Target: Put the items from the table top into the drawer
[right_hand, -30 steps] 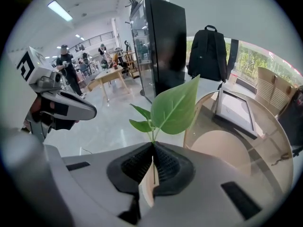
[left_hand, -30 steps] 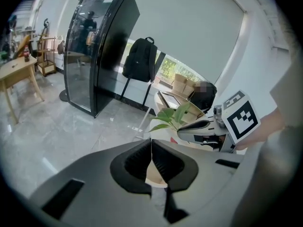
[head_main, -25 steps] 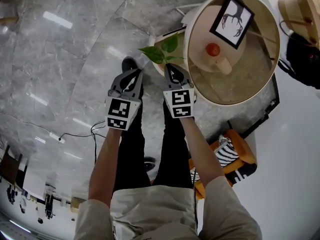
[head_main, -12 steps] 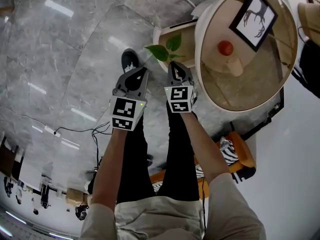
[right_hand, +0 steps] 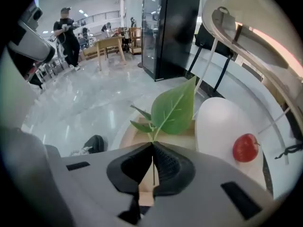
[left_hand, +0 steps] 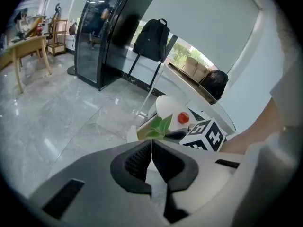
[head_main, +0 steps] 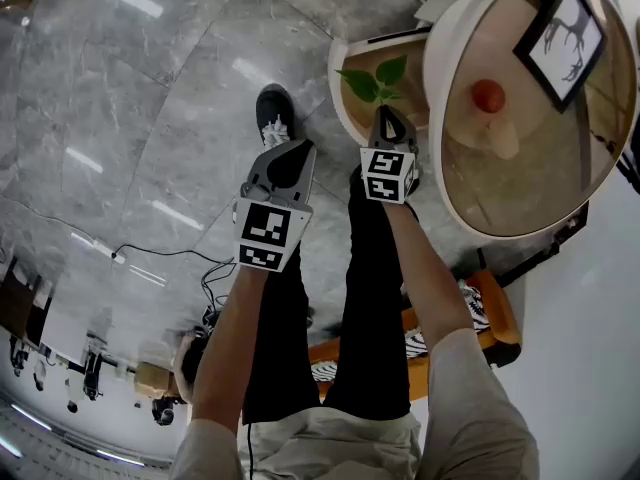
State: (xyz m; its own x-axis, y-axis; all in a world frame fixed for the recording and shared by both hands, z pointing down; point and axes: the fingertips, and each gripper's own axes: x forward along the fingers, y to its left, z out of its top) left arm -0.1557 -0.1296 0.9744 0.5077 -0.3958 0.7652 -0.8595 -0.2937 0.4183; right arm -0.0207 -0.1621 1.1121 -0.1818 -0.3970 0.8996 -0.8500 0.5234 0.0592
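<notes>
Left of the round surface (head_main: 520,183), the grey floor (head_main: 150,98) lies open. The drawer (head_main: 412,98) juts from the surface's left edge, a leaf sprig (head_main: 375,76) above it. A red fruit (head_main: 488,95) and picture frame (head_main: 572,36) occupy the top.

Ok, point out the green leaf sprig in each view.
Head view: leaf sprig upper middle, at the right gripper tip, left of the round table.
Left gripper view: centre, just above the jaws.
Right gripper view: centre, stem pinched in the shut jaws.
Shared landmark: red fruit to its right.
</notes>
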